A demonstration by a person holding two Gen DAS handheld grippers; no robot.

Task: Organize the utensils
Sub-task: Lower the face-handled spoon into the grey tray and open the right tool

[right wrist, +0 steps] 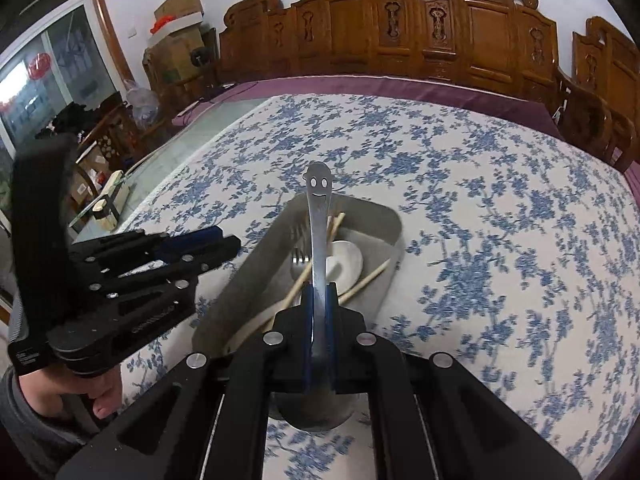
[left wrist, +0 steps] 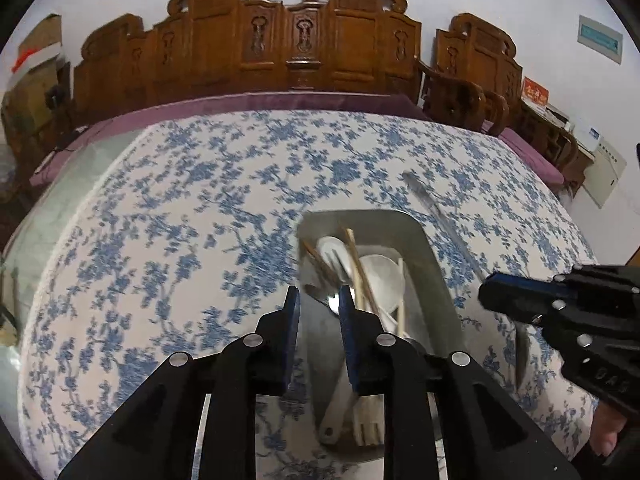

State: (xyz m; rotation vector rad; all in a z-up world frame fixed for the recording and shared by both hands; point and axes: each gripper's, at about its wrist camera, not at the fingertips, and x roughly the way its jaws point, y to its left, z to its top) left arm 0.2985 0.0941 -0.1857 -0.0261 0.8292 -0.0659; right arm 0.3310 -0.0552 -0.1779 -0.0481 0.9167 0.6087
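My right gripper clamps a steel spoon, its smiley handle showing only in the right view, above the tray. My left gripper hangs slightly apart, empty.

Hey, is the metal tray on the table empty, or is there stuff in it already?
Not empty. The metal tray already holds a white spoon, wooden chopsticks and a fork.

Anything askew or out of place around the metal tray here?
Mostly the tray's contents: chopsticks lie crisscrossed over a white spoon and a fork, not aligned. The right claw grips a smiley-handled metal spoon above them.
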